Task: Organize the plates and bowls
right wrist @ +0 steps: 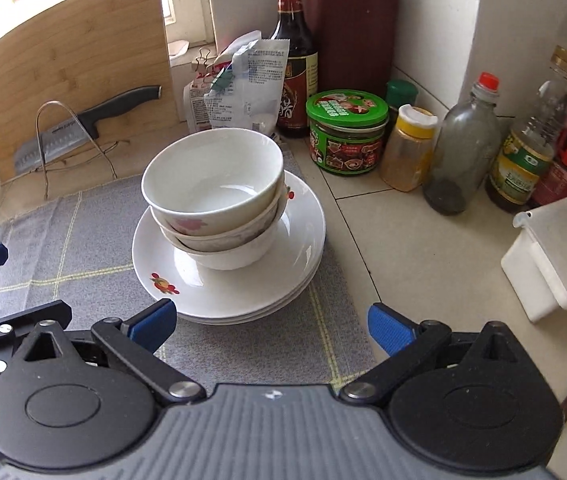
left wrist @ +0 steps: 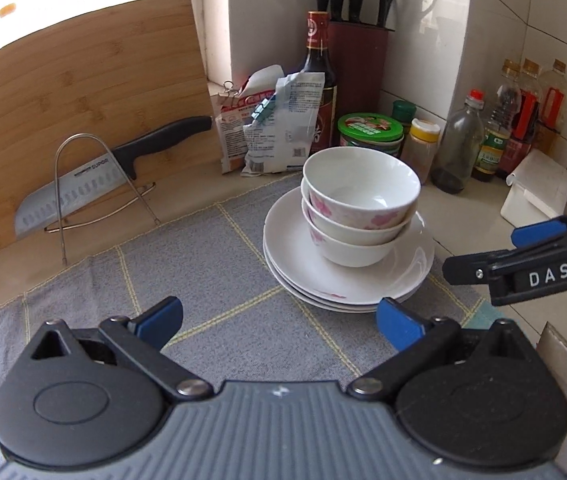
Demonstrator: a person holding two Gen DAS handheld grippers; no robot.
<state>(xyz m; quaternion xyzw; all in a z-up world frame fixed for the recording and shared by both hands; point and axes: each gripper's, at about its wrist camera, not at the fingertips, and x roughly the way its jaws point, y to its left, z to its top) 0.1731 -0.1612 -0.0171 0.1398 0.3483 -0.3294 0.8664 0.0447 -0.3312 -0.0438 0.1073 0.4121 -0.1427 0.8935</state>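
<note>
Bowls (right wrist: 215,200) stacked on plates (right wrist: 243,288); left gripper (left wrist: 279,320) and right gripper (right wrist: 271,326) both spread apart

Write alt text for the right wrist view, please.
Three nested white bowls sit on stacked white plates on a grey cloth, directly ahead of the open, empty right gripper. Bottles and jars stand behind.

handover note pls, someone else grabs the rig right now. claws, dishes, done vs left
Left claw: open, empty, short of the stack.
Right claw: open, empty, just short of the plate rims.
Dishes: three bowls nested, sitting on the stack of plates, all on the grey cloth.
Done: bowls and plates look gathered into one pile; nothing else loose in view.
Left: probably only moving the pile if it belongs elsewhere. The bowls lean slightly, so lift carefully.
</note>
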